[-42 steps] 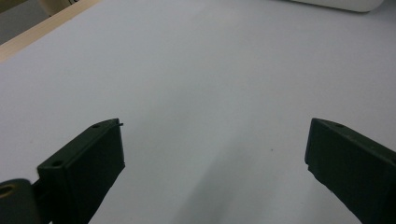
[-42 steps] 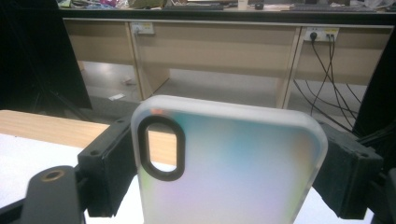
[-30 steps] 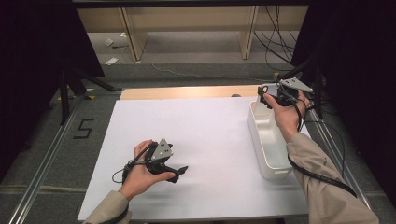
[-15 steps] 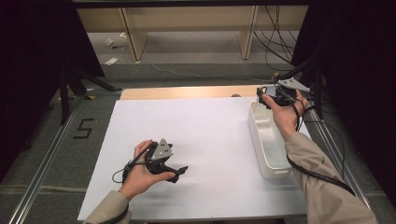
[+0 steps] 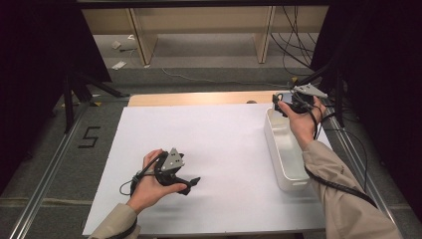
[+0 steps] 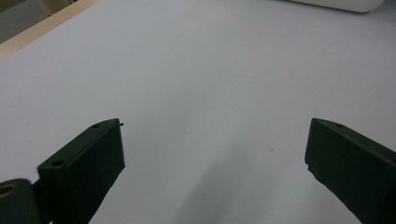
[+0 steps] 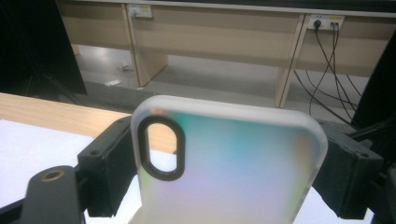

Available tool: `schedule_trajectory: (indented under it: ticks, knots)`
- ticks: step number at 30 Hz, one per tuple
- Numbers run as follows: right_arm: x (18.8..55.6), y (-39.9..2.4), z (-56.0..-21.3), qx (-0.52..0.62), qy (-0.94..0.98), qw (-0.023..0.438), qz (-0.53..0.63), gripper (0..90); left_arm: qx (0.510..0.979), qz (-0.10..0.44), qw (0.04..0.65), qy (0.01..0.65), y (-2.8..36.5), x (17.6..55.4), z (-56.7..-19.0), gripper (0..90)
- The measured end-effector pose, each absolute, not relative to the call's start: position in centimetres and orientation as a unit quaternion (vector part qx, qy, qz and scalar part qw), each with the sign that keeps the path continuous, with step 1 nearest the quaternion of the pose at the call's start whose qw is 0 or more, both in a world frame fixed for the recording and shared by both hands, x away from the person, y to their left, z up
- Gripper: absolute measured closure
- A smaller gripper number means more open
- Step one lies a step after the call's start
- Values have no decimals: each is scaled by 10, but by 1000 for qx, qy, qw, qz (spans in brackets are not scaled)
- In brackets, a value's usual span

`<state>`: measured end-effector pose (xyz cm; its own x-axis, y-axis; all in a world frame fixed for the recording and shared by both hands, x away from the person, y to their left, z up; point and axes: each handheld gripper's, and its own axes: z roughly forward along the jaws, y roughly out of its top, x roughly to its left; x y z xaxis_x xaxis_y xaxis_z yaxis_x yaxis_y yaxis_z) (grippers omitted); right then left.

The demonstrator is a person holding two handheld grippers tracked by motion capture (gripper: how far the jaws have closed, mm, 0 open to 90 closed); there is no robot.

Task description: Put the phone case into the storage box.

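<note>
Nothing has moved since the earlier frame — both hands sit where they were. The right claw [image 7: 224, 172] is clamped across a phone case [image 7: 229, 168], holding it upright at the far end of the white bin [image 5: 286, 149] on the worktop [image 5: 224, 139]. Pickup looks done; setting it down is probably what is left. It is frosted, faintly iridescent, with a dark oval camera cutout. The left claw [image 6: 215, 172] rests with its jaws apart — nothing between them.

A black numeral 5 [image 5: 89, 137] is marked on the grey floor [image 5: 64, 164], at about 9 o'clock from the white table [image 5: 219, 134]. Nothing else is readable.
</note>
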<state>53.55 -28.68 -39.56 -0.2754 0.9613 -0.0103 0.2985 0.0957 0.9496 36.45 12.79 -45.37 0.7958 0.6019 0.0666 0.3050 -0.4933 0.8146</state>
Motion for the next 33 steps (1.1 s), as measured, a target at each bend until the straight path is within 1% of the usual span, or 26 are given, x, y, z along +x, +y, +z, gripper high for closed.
schedule_trajectory:
  ticks: [33]
  knots:
    - [543,-284,-406,489,657,349,454,181,847,173,426,267,128,364,-454,41]
